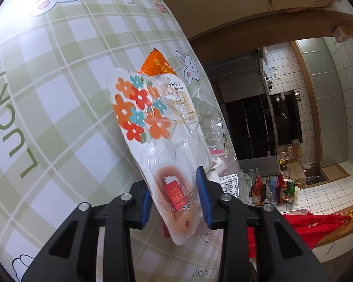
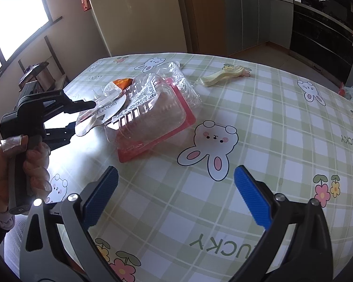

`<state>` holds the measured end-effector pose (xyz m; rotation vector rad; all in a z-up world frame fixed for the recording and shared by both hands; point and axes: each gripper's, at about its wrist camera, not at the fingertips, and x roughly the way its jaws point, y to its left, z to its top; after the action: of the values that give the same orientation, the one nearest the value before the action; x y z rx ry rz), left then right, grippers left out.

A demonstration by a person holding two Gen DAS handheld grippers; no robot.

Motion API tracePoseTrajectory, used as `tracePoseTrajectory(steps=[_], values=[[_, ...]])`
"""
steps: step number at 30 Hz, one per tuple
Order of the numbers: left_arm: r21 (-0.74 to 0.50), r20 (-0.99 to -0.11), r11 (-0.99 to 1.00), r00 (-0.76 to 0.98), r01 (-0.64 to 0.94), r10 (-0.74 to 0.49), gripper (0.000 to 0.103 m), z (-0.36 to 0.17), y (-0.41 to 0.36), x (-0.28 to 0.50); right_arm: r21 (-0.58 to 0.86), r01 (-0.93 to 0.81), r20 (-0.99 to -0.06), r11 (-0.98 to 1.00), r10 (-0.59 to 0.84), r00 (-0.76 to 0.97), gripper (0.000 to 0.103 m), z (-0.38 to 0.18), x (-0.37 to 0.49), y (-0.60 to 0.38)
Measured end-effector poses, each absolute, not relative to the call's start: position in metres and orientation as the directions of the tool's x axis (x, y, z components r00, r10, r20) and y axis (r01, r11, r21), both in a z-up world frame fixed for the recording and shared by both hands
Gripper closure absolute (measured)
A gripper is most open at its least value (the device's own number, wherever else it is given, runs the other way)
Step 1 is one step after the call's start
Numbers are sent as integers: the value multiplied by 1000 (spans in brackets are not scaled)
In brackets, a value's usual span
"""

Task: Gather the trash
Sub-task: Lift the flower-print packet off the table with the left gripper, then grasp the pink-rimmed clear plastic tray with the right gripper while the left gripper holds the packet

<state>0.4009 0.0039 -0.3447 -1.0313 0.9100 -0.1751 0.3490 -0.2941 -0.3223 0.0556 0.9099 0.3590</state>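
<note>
Two grippers over a table (image 2: 258,108) with green plaid bunny-print cloth, "LUCKY" lettering. Left gripper (image 1: 176,197) clamped narrow on flower-print blister pack (image 1: 153,127), blue pads (image 1: 202,195) pressing near end of the clear plastic; pack tilted up off the cloth, red label down between the jaws. Same left gripper (image 2: 82,117) seen at left edge in right wrist view, held by a hand (image 2: 23,164), pinching the pack's white backing card (image 2: 106,112). Right gripper (image 2: 176,195) wide apart, nothing between its blue pads (image 2: 251,199), hovering above bare cloth near the table's near edge. Clear clamshell container with pink-red base (image 2: 153,117) lying on table mid-left, just right of the held pack and touching it, crumpled clear lid on top, printed sticker on lid. Orange snack wrapper (image 1: 156,64) beyond the pack's far end, partly hidden; orange corner (image 2: 122,82) also seen behind the clamshell. Pale yellow crumpled wrapper (image 2: 223,75) at far side of table, well apart from the rest. Beyond far edge: fridge (image 2: 138,14) at far left, dark kitchen cabinets (image 2: 322,33) at far right. Red cloth (image 1: 313,225) below table edge in left wrist view, exact nature unclear.
</note>
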Motion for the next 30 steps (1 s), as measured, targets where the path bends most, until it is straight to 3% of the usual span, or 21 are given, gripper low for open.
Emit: tracePoseTrajectory(steps=[2, 7, 15, 25, 28, 30], values=[[-795, -554, 559, 654, -234, -515, 89, -333, 5, 393, 196, -288, -760, 938, 330, 560, 6, -321, 351, -292], [-763, -529, 637, 674, -112, -516, 96, -295, 3, 375, 195, -303, -754, 933, 340, 562, 6, -318, 356, -284], [-670, -517, 743, 713, 8, -474, 96, -256, 5, 339, 237, -317, -752, 918, 380, 538, 6, -322, 367, -267], [-523, -561, 852, 762, -23, -323, 96, -250, 37, 297, 347, -254, -728, 903, 430, 533, 7, -328, 404, -234], [-528, -570, 848, 762, -54, -307, 96, -254, 49, 288, 361, -203, -733, 910, 412, 542, 20, -334, 418, -222], [-530, -574, 845, 763, -69, -298, 96, -257, 56, 283, 395, -149, -734, 906, 409, 543, 23, -339, 426, -219]])
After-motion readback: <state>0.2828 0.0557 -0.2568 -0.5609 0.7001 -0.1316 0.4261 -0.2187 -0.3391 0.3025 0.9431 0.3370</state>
